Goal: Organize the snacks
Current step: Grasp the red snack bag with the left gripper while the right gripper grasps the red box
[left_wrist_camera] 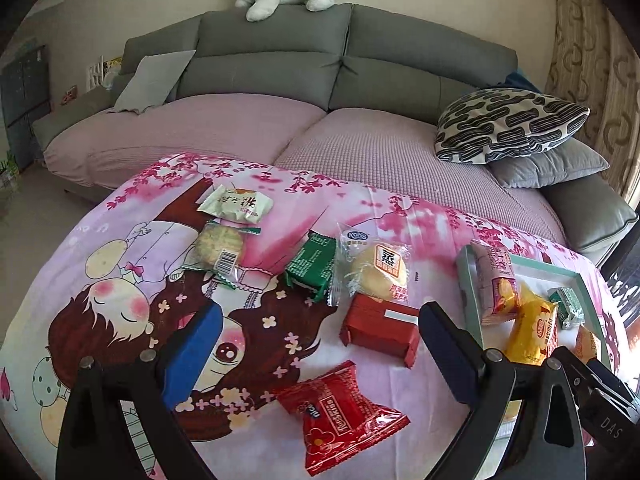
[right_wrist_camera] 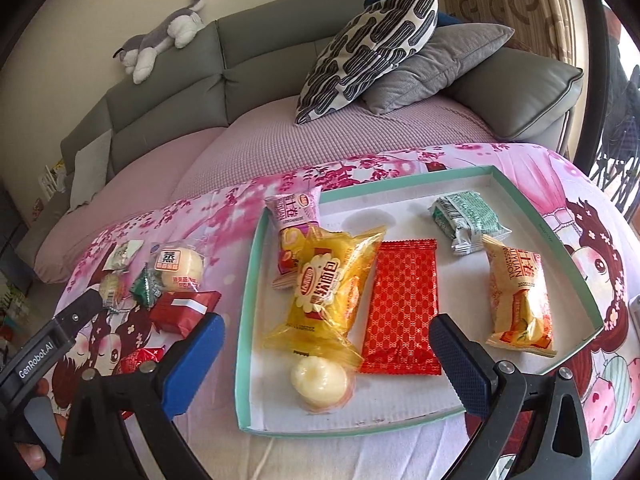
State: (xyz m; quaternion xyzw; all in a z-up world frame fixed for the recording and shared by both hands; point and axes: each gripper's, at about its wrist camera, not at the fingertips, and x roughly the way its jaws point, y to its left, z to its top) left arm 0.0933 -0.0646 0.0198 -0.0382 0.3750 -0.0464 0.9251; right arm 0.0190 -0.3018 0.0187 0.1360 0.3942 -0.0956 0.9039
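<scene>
Both grippers are held spread wide, nothing between their fingers: the left gripper (left_wrist_camera: 320,344) over the loose snacks, the right gripper (right_wrist_camera: 326,356) at the lower middle of its frame over the tray (right_wrist_camera: 548,224). In the mint-rimmed, white-floored tray are seen a yellow cake bag (right_wrist_camera: 326,280), a flat red patterned packet (right_wrist_camera: 402,308), a green-and-silver packet (right_wrist_camera: 466,220), an orange roll (right_wrist_camera: 520,296) and a pink roll (right_wrist_camera: 294,220). On the pink cartoon cloth (left_wrist_camera: 120,264), left of the tray, a crinkled red snack bag (left_wrist_camera: 340,416), a red box-shaped pack (left_wrist_camera: 380,326) and a clear-wrapped bun (left_wrist_camera: 376,272) are laid.

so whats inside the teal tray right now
Six snacks in the teal tray: pink roll, yellow pack, red wafer, green pack, orange roll, pudding cup. Anything beneath them is hidden.
</scene>
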